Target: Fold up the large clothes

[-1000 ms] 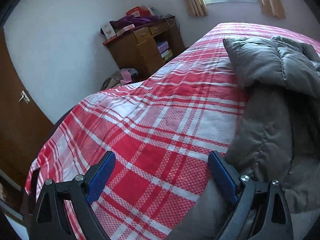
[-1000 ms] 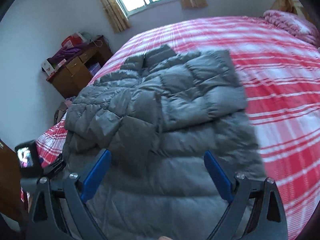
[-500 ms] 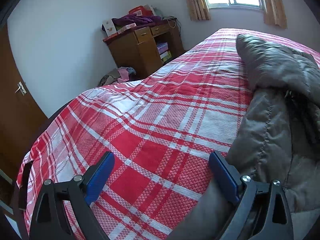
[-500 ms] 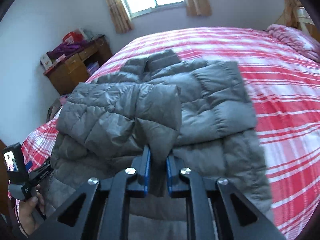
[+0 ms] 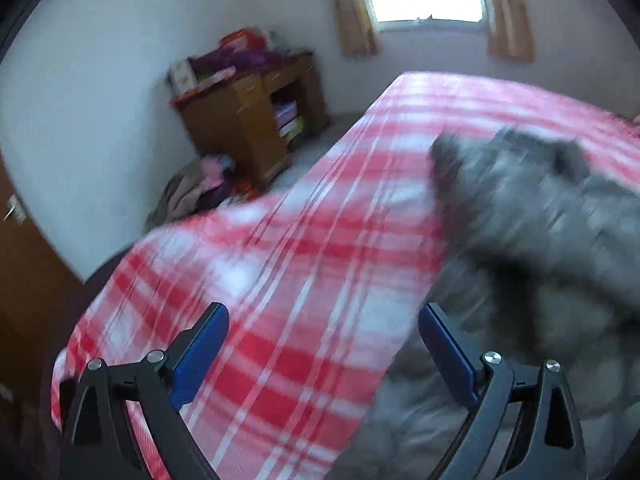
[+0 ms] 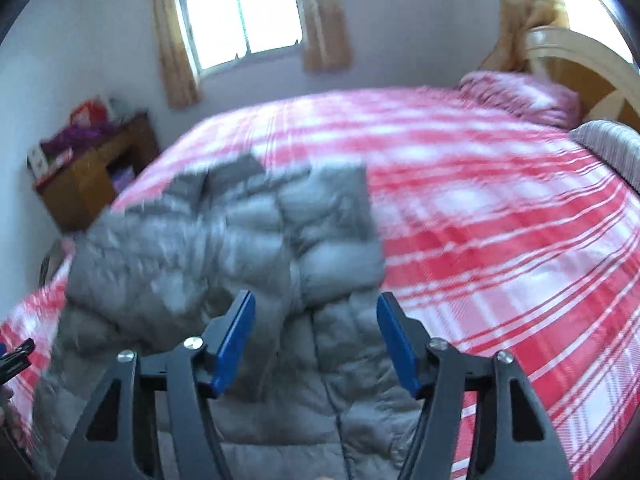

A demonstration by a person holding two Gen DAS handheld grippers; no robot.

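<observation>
A grey quilted puffer jacket (image 6: 224, 248) is spread on the red-and-white plaid bedspread (image 6: 500, 216), with one sleeve folded across its body. The right gripper (image 6: 316, 332) is held above the jacket's lower part with its jaws opening and nothing pinched between the blue pads. The left gripper (image 5: 322, 344) is seen with jaws wide apart over the bedspread (image 5: 280, 280), beside the jacket's edge (image 5: 540, 240), gripping nothing.

Grey quilted jacket (image 6: 248, 248) on red-white plaid bedspread (image 6: 500, 216)
</observation>
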